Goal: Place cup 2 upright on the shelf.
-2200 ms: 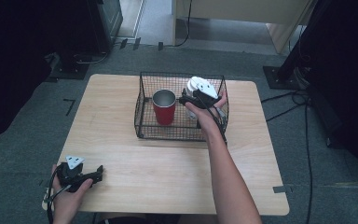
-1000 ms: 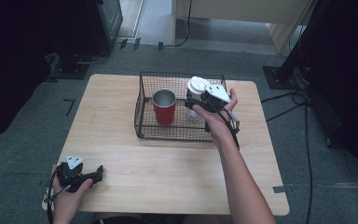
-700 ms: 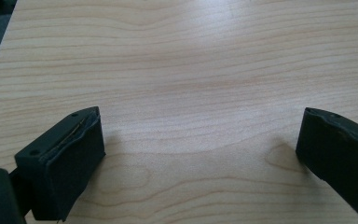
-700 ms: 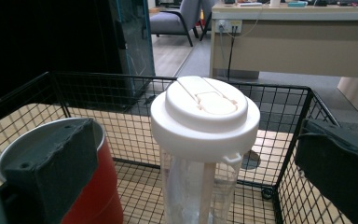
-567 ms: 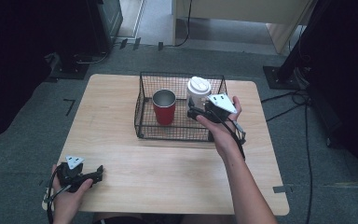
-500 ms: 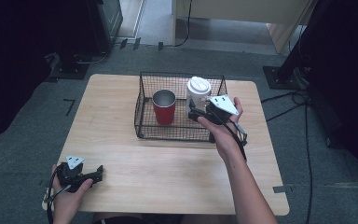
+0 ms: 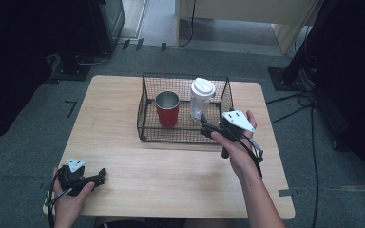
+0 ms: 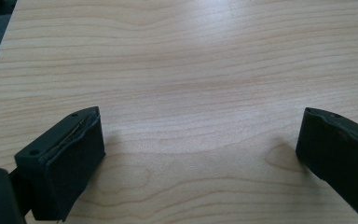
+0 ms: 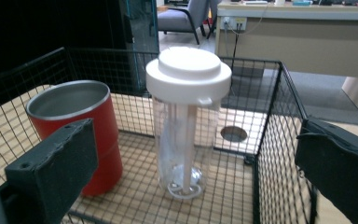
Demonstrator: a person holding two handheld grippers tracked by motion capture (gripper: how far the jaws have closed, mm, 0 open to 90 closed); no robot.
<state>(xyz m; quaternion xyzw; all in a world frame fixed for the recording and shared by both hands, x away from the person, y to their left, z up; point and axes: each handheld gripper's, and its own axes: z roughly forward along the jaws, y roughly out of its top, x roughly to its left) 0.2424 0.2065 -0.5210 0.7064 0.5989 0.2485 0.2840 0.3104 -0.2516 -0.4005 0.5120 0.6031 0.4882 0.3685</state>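
Note:
A clear bottle with a white lid stands upright in the right half of a black wire basket, beside a red cup with a steel inside. My right gripper hovers at the basket's near right corner, open, with nothing between its fingers. In the right gripper view the bottle stands just beyond the wide-apart jaws of the right gripper, with the red cup to its left. My left gripper rests open at the table's near left corner. The left gripper view shows that gripper over bare wood.
The basket wall rises close in front of the right gripper. The wooden table has bare room between the basket and the front edge. Cables trail over the grey floor to the right.
The right gripper has let go of the bottle, which now stands in the basket, and has drawn back toward the person. The left gripper has not moved.

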